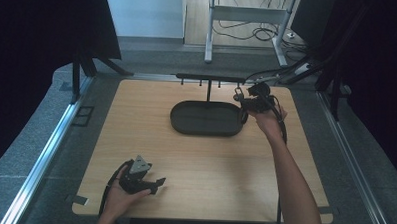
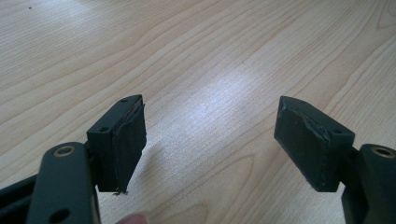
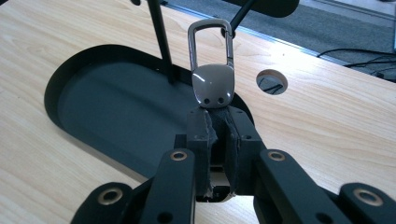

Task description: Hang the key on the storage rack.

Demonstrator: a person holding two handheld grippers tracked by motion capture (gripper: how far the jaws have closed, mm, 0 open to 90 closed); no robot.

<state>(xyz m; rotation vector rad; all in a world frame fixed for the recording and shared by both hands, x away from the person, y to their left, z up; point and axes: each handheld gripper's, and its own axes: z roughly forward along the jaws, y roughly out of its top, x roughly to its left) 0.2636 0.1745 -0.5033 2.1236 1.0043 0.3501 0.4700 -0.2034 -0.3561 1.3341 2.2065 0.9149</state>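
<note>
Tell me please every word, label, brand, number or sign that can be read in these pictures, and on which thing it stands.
There is no readable text in any view.
The metal carabiner in the right gripper: plain, with two small holes and no marking.
The black tray, its hook stand, the wooden table and the left gripper: no label or number visible.

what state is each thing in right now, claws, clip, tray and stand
right claw: shut on the carabiner clip, held above the tray's right end
carabiner clip: upright, gate closed, loop up by a peg of the stand
left claw: open, nothing between its pads, low over the table
tray: flat on the table, nothing in it
stand: upright, rising from the tray
</note>
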